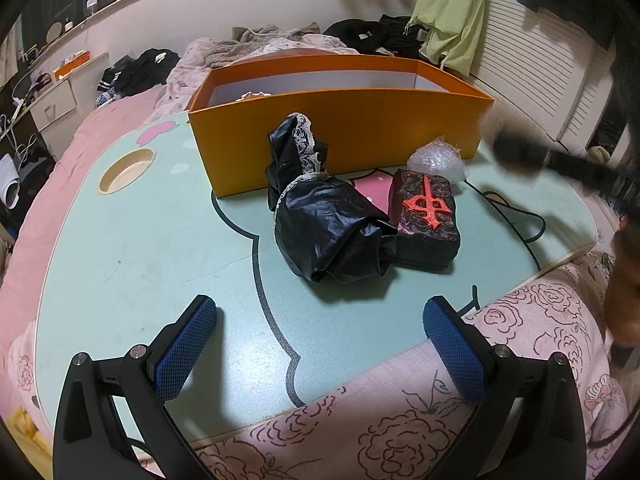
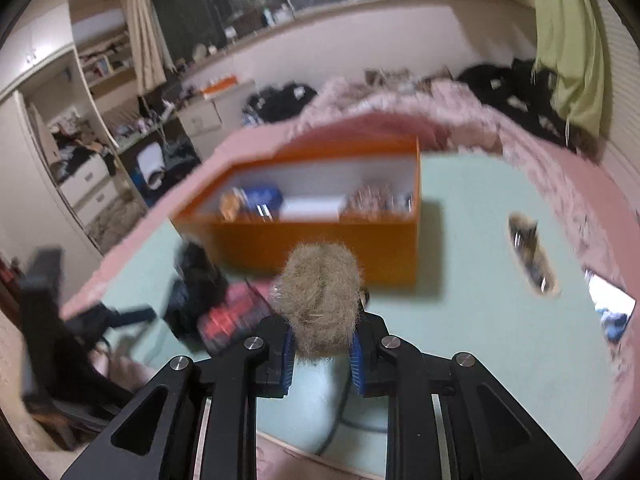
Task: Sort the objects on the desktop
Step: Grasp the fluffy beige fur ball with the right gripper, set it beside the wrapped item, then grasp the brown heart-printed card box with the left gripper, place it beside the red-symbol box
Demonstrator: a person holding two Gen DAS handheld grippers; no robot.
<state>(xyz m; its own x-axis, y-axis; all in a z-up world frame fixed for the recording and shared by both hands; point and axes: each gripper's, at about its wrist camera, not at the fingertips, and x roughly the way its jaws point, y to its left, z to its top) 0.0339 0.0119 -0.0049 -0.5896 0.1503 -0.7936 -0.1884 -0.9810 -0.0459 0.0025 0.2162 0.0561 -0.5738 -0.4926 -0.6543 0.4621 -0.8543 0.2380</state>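
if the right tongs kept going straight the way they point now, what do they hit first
Most likely the front wall of the orange box, straight ahead of the right tongs and the fuzzy ball they grip; blur leaves depth unclear.

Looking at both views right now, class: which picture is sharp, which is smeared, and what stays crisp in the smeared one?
Left wrist view: sharp on the orange box and black bundle, only a dark shape at its right edge blurred. Right wrist view: room and box smeared, but the right gripper and its tan fur ball stay crisp.

Tan fur ball (image 2: 320,296) between right gripper (image 2: 322,350) jaws, orange box (image 2: 320,248) beyond.
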